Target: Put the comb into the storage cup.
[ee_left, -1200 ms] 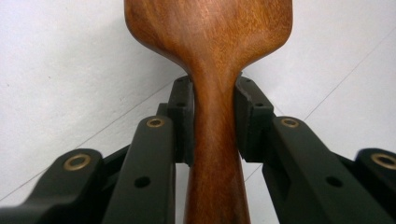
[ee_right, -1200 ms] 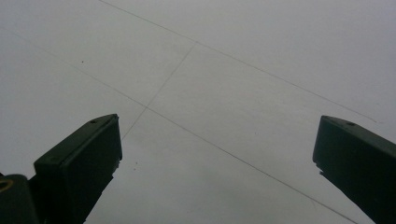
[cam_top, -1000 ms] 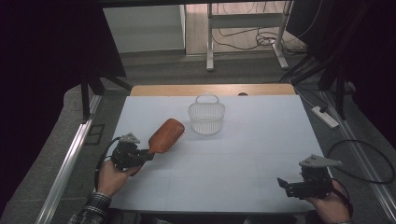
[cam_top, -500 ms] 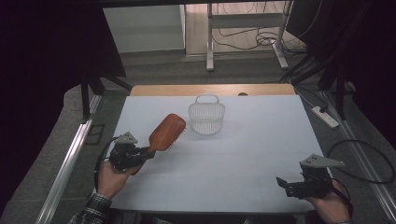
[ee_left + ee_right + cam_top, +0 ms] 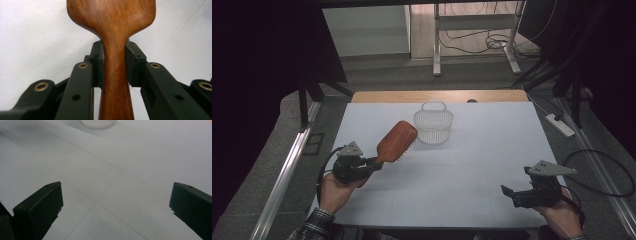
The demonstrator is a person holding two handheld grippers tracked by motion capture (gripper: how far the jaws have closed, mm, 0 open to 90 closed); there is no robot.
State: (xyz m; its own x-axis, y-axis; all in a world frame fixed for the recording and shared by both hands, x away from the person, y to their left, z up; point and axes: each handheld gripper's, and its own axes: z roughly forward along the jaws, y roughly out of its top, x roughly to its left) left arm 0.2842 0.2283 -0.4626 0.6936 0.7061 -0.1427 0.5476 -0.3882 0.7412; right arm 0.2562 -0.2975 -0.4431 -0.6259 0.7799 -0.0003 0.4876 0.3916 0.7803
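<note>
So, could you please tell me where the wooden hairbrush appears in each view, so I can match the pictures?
High view: the wooden hairbrush is left of centre, its handle in the left gripper, its head near the white basket.
Left gripper view: centre, the handle clamped between the jaws, the head at the top edge.
Right gripper view: not in it.
Shared landmark: the white table.

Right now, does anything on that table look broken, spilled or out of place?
Nothing stands out. The wooden hairbrush is whole, gripped by its handle in the left gripper and held tilted above the table. The small white basket stands upright. The right gripper is open, with nothing between its jaws.
</note>
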